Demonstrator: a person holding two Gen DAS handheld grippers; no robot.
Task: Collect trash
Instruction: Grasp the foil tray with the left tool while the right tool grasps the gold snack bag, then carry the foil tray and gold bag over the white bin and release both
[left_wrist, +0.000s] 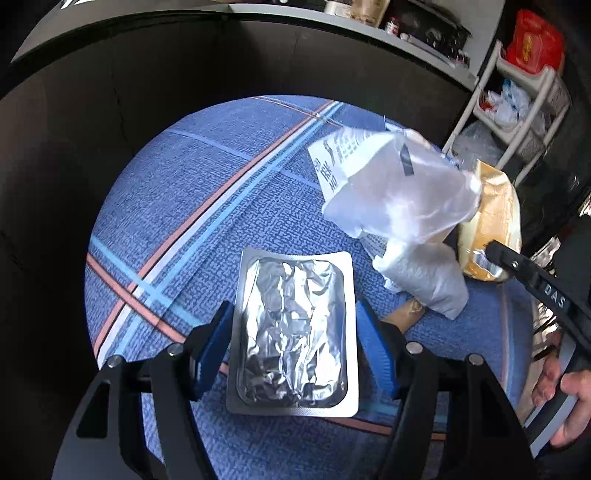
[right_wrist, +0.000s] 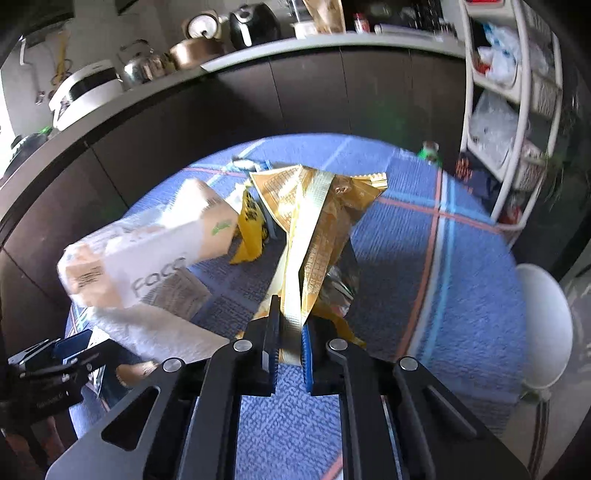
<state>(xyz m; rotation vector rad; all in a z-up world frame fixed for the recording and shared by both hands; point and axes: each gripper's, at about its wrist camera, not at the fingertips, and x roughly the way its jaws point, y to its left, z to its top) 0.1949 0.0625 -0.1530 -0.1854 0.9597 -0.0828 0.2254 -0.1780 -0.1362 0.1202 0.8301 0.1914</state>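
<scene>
Blue cloth: a woven blue tablecloth (left_wrist: 207, 192) with pink, white and pale-blue stripes covers the round surface.
Room: dark cabinet fronts (right_wrist: 332, 96) curve behind the surface; a worktop above them carries a kettle (right_wrist: 138, 64), a pan and a rice cooker (right_wrist: 85, 92). A white rack (right_wrist: 517, 110) of bags stands far right, and a white stool (right_wrist: 543, 332) sits near right.
Left gripper (left_wrist: 293, 347): jaws stand partly open on either side of a flat silver foil pack (left_wrist: 293, 332) lying on the cloth; whether the blue pads touch its edges is hard to tell.
Right gripper (right_wrist: 290, 354): jaws closed on the pale seam strip of a golden snack wrapper (right_wrist: 317, 221), which stands up from the cloth toward the far side.
Other trash: a clear plastic bag (left_wrist: 399, 192) with a printed label lies right of the foil pack, over crumpled white paper (left_wrist: 428, 280); a small yellow wrapper (right_wrist: 251, 229) sits left of the golden one.
Hard to make out: a pale carton (right_wrist: 147, 251) with cut-off lettering is blurred in the right wrist view.
Cut off: only part of a hand (left_wrist: 565, 398) shows at the left wrist view's right edge.
</scene>
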